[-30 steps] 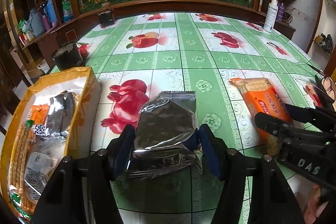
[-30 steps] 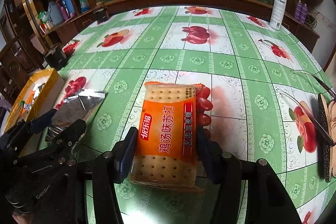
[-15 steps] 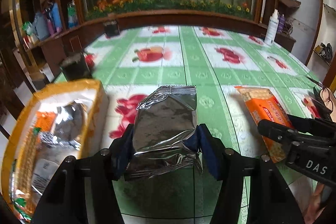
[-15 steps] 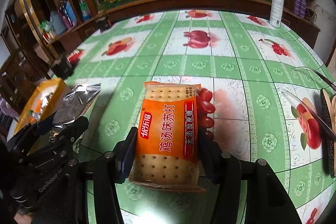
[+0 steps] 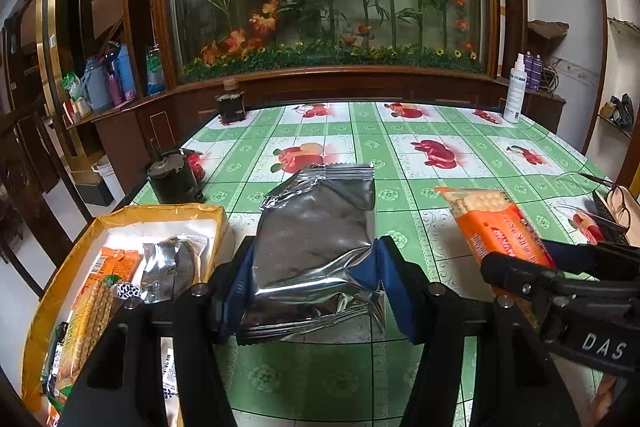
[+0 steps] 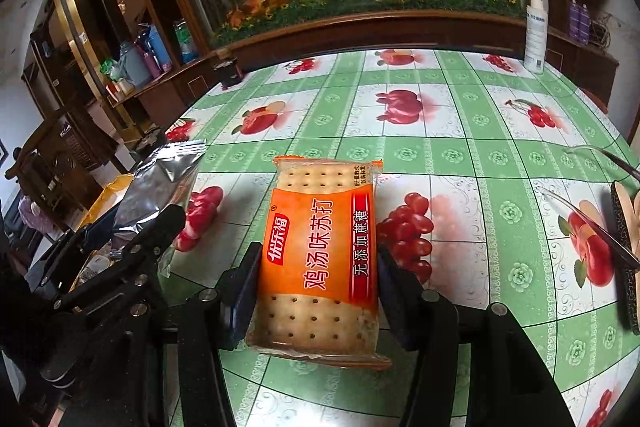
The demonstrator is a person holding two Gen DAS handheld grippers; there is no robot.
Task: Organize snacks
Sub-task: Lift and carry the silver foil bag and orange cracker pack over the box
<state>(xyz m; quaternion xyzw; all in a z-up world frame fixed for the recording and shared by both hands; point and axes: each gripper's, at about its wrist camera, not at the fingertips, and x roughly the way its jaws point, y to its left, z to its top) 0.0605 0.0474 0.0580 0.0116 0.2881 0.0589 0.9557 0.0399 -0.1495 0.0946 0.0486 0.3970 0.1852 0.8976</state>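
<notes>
My left gripper [image 5: 314, 291] is shut on a silver foil snack packet [image 5: 320, 239] and holds it lifted above the table. The packet also shows at the left of the right wrist view [image 6: 160, 183]. My right gripper [image 6: 316, 291] is shut on an orange cracker packet [image 6: 320, 251] and holds it above the table. The cracker packet also shows at the right of the left wrist view [image 5: 496, 227]. A yellow box [image 5: 56, 291] at the lower left holds several snack packets.
The table has a green and white fruit-print cloth [image 6: 452, 155]. A black pot [image 5: 172, 179] stands near the left edge and a smaller one [image 5: 231, 107] stands farther back. A white spray bottle [image 6: 536, 35] stands at the far right. Glasses [image 5: 596, 195] lie at the right edge.
Both grippers have risen with their packets, which now hang higher above the table. The views tilt up, showing more of the flower display behind.
</notes>
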